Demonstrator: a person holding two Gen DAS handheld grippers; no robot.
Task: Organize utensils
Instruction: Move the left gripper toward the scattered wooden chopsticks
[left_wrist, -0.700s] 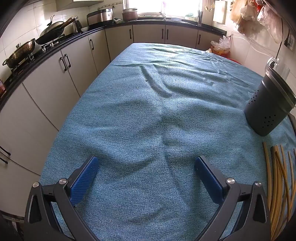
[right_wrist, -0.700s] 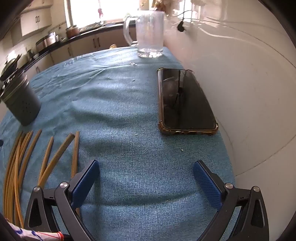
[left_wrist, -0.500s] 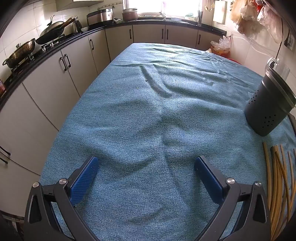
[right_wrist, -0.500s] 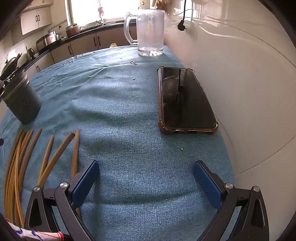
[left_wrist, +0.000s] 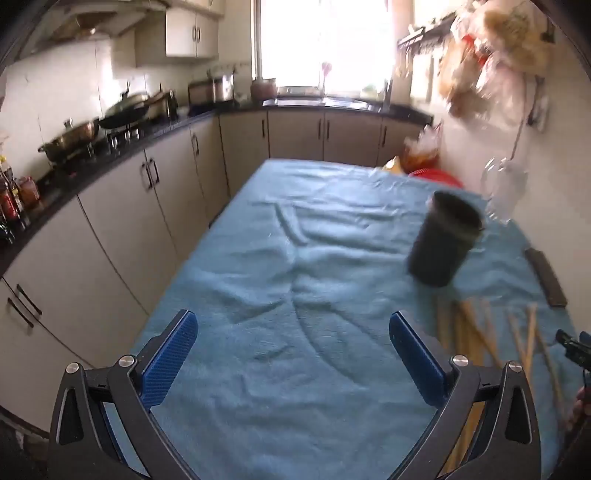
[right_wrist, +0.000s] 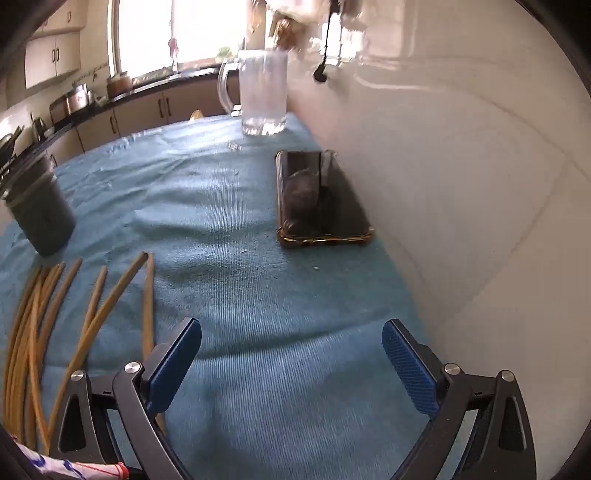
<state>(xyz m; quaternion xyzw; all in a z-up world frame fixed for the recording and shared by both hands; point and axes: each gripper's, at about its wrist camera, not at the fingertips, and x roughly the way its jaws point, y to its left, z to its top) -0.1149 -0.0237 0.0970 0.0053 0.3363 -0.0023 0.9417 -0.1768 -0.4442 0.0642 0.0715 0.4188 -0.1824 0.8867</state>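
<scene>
Several wooden chopsticks (right_wrist: 92, 306) lie side by side on the blue cloth, left of my right gripper (right_wrist: 291, 338); they also show as chopsticks (left_wrist: 476, 332) to the right of my left gripper (left_wrist: 293, 332). A dark grey perforated holder (left_wrist: 443, 240) stands upright just beyond their far ends, seen too as the holder (right_wrist: 40, 218) at the far left. Both grippers hang open above the cloth with nothing between their blue pads (left_wrist: 170, 354). The left pad of the right gripper (right_wrist: 175, 365) sits over the nearest chopstick's end.
A phone (right_wrist: 321, 199) in a brown case lies by the white wall, with a glass mug (right_wrist: 262, 92) beyond it. The cloth-covered table (left_wrist: 295, 280) drops off on the left toward cabinets (left_wrist: 122, 221) and a stove with pans (left_wrist: 74, 136).
The left gripper has tilted up and pulled back, so the holder and chopsticks sit nearer the middle of its view. The right gripper has lifted its view slightly. Both stay open.
</scene>
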